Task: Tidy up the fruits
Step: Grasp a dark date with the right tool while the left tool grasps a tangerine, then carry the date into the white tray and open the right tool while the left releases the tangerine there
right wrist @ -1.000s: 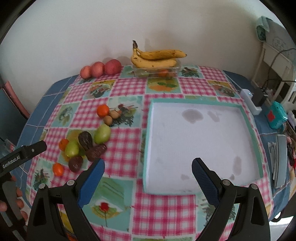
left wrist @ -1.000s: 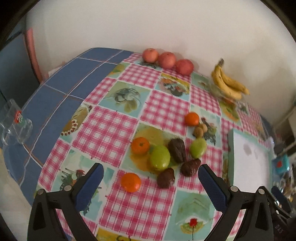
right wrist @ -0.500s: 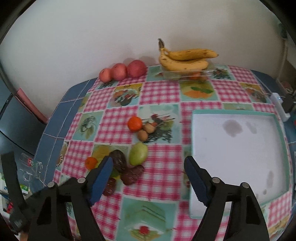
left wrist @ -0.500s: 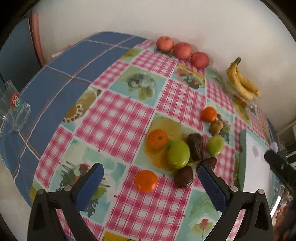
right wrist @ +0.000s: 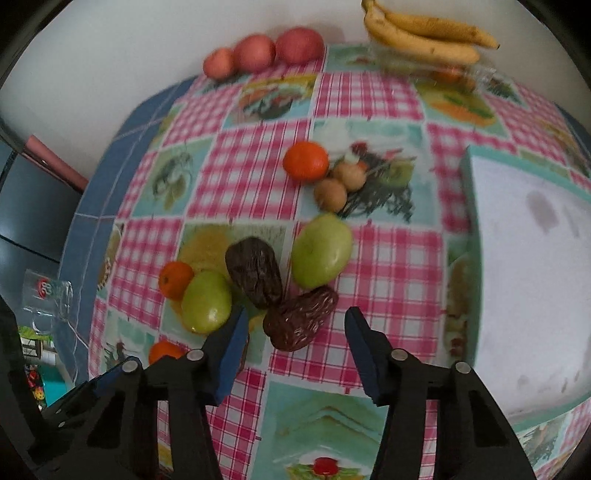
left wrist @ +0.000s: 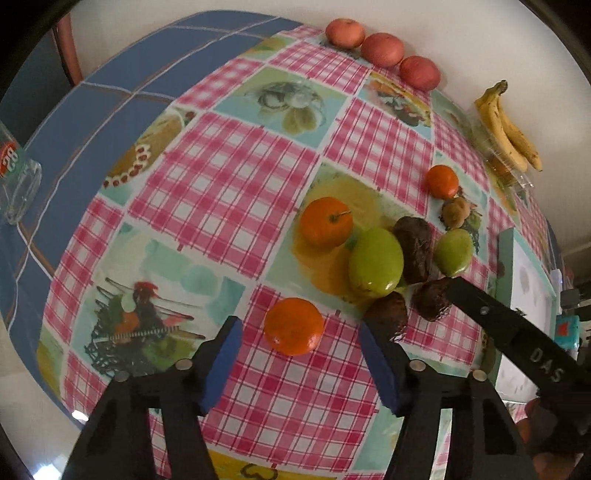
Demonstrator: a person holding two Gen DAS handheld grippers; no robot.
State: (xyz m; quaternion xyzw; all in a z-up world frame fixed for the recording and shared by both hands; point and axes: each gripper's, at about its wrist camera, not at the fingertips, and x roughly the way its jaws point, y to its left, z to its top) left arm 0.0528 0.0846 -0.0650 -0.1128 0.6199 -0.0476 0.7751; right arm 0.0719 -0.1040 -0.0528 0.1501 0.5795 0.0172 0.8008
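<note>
Right wrist view: the bananas (right wrist: 424, 33) run off the top edge, stem tips lost, and they smear with blur along with the clear container (right wrist: 454, 72) beneath them. Something orange sits inside that container; can't tell what. The white tray (right wrist: 476, 236) is cut off at the right rim. One tangerine (right wrist: 162, 350) peeks out, half hidden behind the left gripper (right wrist: 110, 376). In the left wrist view, a dark date (left wrist: 388, 312) is part-covered by a blue finger pad (left wrist: 380, 362), another date (left wrist: 430, 299) is overlapped by the right gripper's black finger (left wrist: 509, 325), and a glass (left wrist: 18, 184) is clipped at the left edge.
</note>
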